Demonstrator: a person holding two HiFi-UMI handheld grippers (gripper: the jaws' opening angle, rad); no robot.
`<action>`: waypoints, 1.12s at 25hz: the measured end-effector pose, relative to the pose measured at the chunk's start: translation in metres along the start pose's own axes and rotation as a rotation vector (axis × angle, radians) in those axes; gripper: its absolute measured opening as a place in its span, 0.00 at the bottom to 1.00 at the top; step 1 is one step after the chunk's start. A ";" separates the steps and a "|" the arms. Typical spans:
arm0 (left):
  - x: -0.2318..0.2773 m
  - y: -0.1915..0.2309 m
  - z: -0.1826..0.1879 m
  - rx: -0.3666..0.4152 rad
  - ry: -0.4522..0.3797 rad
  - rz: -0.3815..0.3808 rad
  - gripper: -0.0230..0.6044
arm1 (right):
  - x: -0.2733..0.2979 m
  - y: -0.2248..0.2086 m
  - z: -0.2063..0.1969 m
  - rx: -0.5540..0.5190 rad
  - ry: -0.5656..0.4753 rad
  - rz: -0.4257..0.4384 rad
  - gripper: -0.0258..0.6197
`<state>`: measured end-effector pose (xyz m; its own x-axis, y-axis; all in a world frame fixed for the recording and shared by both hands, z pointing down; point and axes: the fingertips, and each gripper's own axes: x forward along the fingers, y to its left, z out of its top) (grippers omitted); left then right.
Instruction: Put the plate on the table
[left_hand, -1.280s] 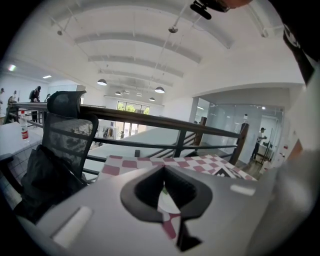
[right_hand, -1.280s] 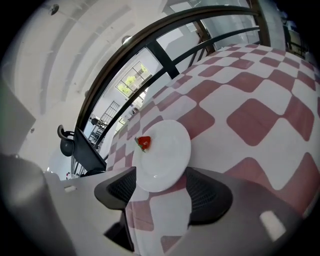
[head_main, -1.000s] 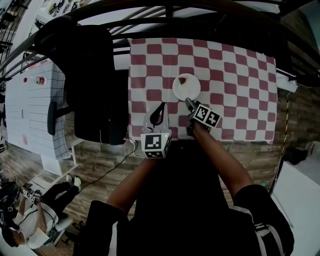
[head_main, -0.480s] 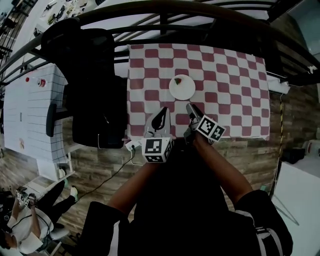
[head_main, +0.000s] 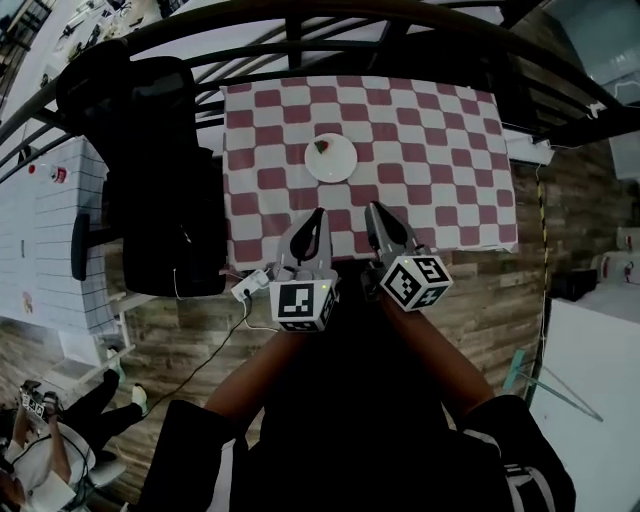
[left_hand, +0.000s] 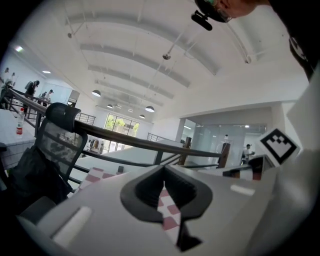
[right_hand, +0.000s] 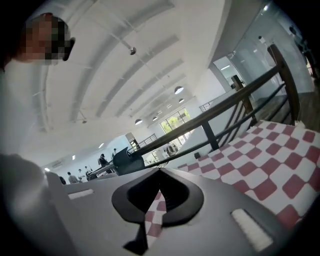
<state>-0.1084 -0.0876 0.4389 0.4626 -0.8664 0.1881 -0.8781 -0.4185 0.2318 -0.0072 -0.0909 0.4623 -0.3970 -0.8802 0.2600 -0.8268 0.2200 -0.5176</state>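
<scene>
The white plate lies flat on the red-and-white checked table, with a small red and green piece of food on its left side. Neither gripper touches it. My left gripper hangs over the table's near edge, its jaws shut with nothing between them. To its right, my right gripper is also at the near edge, shut and empty. Both point up and away over the checked cloth, and the plate does not show in either gripper view.
A black office chair stands against the table's left side. A dark railing runs behind the table. A white power strip with a cable lies on the wooden floor near the table's near left corner. A person sits at lower left.
My right gripper has drawn back from the plate to the table's near edge and its jaws have shut empty. The plate stays on the table. The left gripper stays shut.
</scene>
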 end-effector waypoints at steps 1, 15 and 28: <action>0.000 -0.008 0.003 0.001 -0.008 -0.003 0.05 | -0.007 0.003 0.003 -0.022 -0.002 0.007 0.04; -0.030 -0.182 0.009 0.036 -0.045 -0.057 0.05 | -0.162 -0.014 0.064 -0.328 -0.085 0.008 0.04; -0.102 -0.288 -0.023 0.098 -0.099 -0.004 0.05 | -0.269 -0.028 0.038 -0.436 -0.073 0.079 0.04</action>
<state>0.1003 0.1278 0.3743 0.4561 -0.8852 0.0910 -0.8862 -0.4425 0.1370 0.1377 0.1243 0.3757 -0.4498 -0.8774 0.1671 -0.8918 0.4309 -0.1377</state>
